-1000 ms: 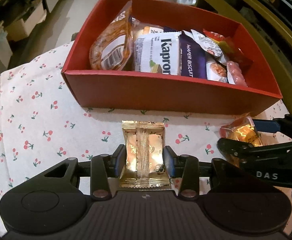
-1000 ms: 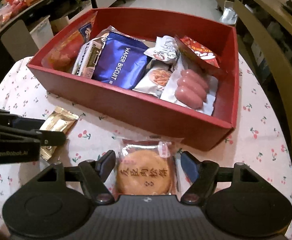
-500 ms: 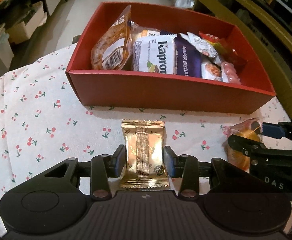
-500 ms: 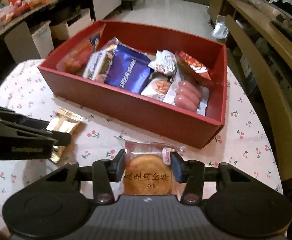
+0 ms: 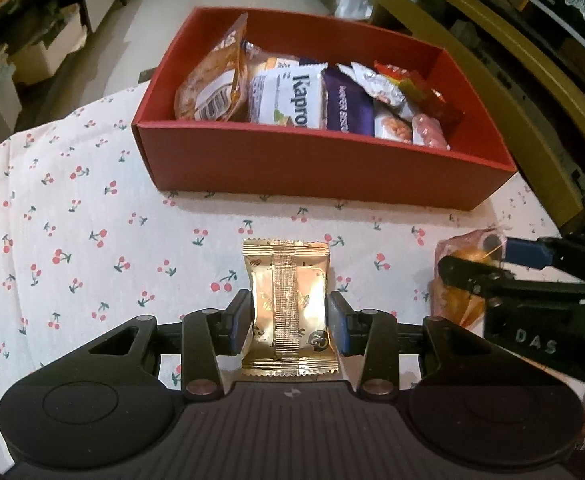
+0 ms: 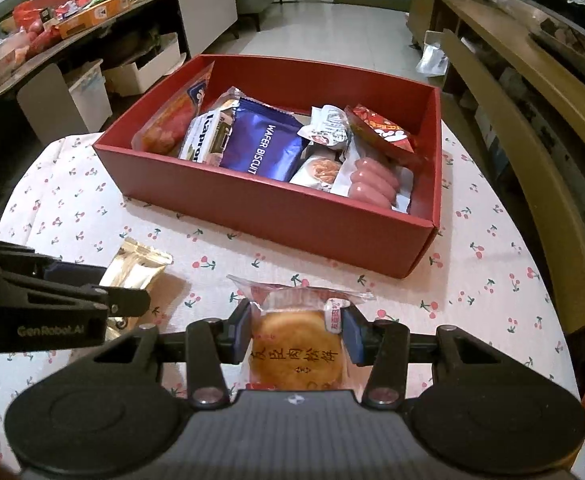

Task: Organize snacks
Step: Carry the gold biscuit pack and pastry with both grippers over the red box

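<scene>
Red box (image 5: 312, 168): mostly filled. Outstanding: gold packet (image 5: 288, 304) clamped in left hand-held gripper (image 5: 288, 320); wrapped pastry (image 6: 296, 348) clamped in right hand-held gripper (image 6: 296, 332).

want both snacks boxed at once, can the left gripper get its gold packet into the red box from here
Probably yes: the left gripper grips the gold packet, and the red box is open-topped straight ahead with bare tablecloth between.

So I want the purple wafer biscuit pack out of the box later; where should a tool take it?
By its raised top edge, from above. The wafer biscuit pack leans among neighbouring packs inside the red box, so its sides look blocked.
</scene>
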`<state>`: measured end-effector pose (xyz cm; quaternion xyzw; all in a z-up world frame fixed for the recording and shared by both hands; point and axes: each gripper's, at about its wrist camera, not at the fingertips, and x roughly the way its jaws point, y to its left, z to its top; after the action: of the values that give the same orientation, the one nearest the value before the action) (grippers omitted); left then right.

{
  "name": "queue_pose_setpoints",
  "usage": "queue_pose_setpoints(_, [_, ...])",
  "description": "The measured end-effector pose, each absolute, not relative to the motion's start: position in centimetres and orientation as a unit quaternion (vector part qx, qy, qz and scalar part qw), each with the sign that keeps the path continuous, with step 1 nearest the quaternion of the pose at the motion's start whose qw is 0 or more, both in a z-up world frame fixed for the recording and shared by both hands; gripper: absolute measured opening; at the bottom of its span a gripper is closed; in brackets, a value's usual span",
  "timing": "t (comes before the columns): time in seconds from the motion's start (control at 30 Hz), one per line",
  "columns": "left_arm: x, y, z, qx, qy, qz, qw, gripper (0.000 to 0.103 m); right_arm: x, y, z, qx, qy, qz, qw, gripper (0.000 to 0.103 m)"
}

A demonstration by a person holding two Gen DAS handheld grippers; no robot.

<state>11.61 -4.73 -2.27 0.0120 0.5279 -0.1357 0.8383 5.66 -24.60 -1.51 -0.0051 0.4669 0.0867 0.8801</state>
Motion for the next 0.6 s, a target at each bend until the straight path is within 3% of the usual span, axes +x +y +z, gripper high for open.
queue_pose_setpoints(0.6, [12.2, -6.3, 1.1, 0.014, 0.475, -0.146, 0.868, 0.049, 6.1, -24.7, 1.8, 0.025, 0.416, 0.090, 0.905, 0.056])
